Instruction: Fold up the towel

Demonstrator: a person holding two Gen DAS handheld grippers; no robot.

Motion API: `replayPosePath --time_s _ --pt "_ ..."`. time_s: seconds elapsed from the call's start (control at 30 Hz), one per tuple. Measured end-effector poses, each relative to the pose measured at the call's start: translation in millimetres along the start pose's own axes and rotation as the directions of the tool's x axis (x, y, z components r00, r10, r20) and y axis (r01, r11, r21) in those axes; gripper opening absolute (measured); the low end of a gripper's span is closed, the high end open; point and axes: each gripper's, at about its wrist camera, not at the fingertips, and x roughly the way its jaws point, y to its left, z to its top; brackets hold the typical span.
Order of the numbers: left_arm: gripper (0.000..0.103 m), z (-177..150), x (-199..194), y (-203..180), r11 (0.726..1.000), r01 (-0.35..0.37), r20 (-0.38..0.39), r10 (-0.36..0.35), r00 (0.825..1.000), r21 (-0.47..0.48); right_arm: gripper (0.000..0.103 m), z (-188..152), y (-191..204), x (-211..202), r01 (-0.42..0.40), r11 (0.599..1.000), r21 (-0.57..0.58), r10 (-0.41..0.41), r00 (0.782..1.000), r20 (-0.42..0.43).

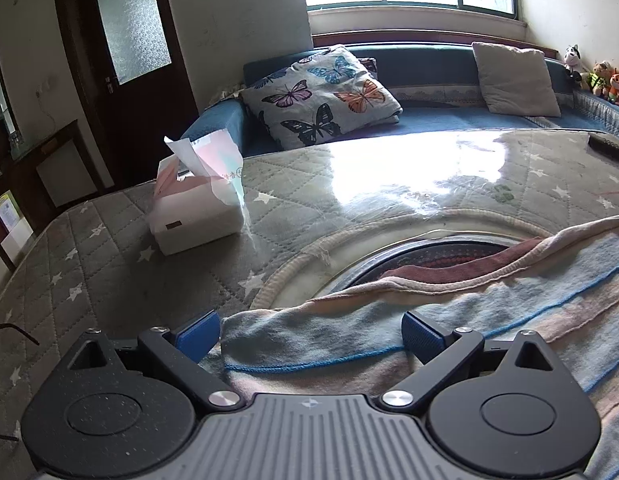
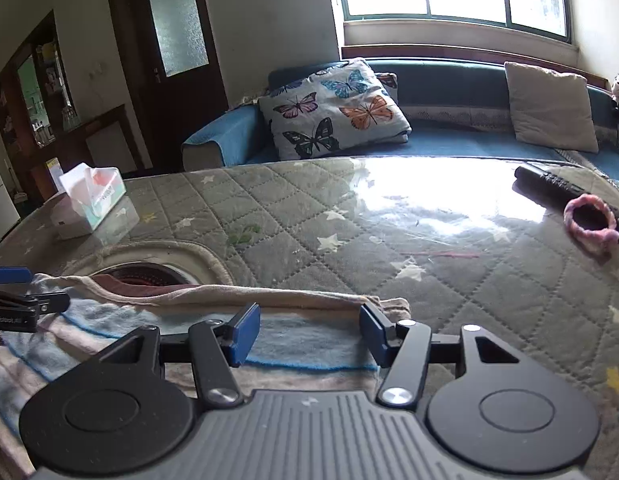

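Quilted table (image 2: pixel 293 216) – both grippers (left (image 1: pixel 311 334), right (image 2: pixel 307 332)) gape, unclenched, over towel (image 2: pixel 309 344).

soft, nubbly terry cloth in the towel (image 1: pixel 449 320), faded and fraying along its pale hem; quilted, matt fabric in the table cover (image 2: pixel 309 216) under a clear, glossy plastic sheet throwing back window glare. matt black plastic with bright metal pivots and ribbed blue pads on the left gripper (image 1: pixel 311 334) and right gripper (image 2: pixel 309 334). thin crumpled paper poking out of the tissue box (image 1: pixel 197 216), fuzzy pink yarn in the ring (image 2: pixel 591 222).
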Motion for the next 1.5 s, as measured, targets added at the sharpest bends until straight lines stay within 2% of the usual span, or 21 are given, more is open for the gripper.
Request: replayPosePath --time_s 0.4,0.53,0.6,0.67,0.77,0.83,0.93,1.07,1.1,1.23,1.3,1.33,1.5 --pt "0.099 -17.2 -41.2 -19.2 0.998 0.052 0.036 -0.053 0.998 0.030 0.056 -60.9 23.3 -83.7 -0.052 0.997 -0.065 0.050 0.998 -0.026" --pt "0.099 -25.3 -46.7 -22.2 0.998 0.047 0.029 -0.048 0.998 0.043 0.054 -79.8 19.6 -93.8 -0.035 0.997 -0.065 0.031 0.998 -0.052" --pt "0.099 -28.0 -48.0 -22.2 0.998 0.044 0.022 -0.045 0.999 0.042 0.053 -88.8 14.4 -99.9 0.002 0.998 -0.069 -0.006 0.999 -0.053" --pt "0.099 -29.7 -49.4 -23.2 0.998 0.042 0.018 -0.043 0.999 0.038 0.053 -88.7 9.7 -104.9 0.017 0.999 -0.050 -0.020 0.998 -0.054" --pt "0.099 -31.3 -51.8 -25.9 0.998 0.046 0.017 -0.046 0.999 0.038 0.053 -82.9 13.0 -113.1 0.005 0.999 -0.049 -0.005 1.000 -0.008" --pt "0.099 -32.1 -52.2 -27.9 0.998 0.048 0.016 -0.049 0.999 0.040 0.050 -78.9 18.3 -114.4 -0.025 0.999 -0.047 0.025 1.000 0.013" --pt "0.099 -33.8 -51.5 -29.5 0.998 0.049 0.012 -0.050 0.999 0.043 0.040 -79.7 24.1 -108.1 -0.058 0.997 -0.049 0.058 0.998 0.002" --pt "0.099 -36.4 -49.2 -28.4 0.998 0.042 0.005 -0.042 0.999 0.047 0.017 -91.2 12.9 -100.3 -0.041 0.999 0.000 0.041 0.998 -0.039" --pt "0.099 -36.8 -48.3 -27.9 0.998 0.039 0.003 -0.040 0.999 0.046 0.016 -91.0 10.2 -102.6 -0.034 0.999 0.008 0.034 0.999 -0.038" --pt "0.099 -37.7 -46.7 -28.0 0.999 0.042 -0.003 -0.042 0.999 0.033 0.025 -79.3 2.4 -105.5 -0.006 1.000 0.031 0.007 1.000 -0.011" --pt "0.099 -38.2 -47.8 -29.2 0.998 0.047 -0.002 -0.047 0.999 0.034 0.042 -69.7 -0.7 -99.2 0.020 0.999 0.037 -0.020 1.000 0.002" --pt "0.099 -38.4 -48.5 -29.9 0.998 0.050 0.000 -0.050 0.999 0.035 0.045 -65.4 -2.6 -94.4 0.033 0.999 0.041 -0.033 0.999 0.005" --pt "0.099 -38.6 -49.6 -26.6 0.998 0.049 0.001 -0.049 0.999 0.027 0.047 -57.3 -14.3 -67.5 0.071 0.993 0.089 -0.070 0.997 -0.012"
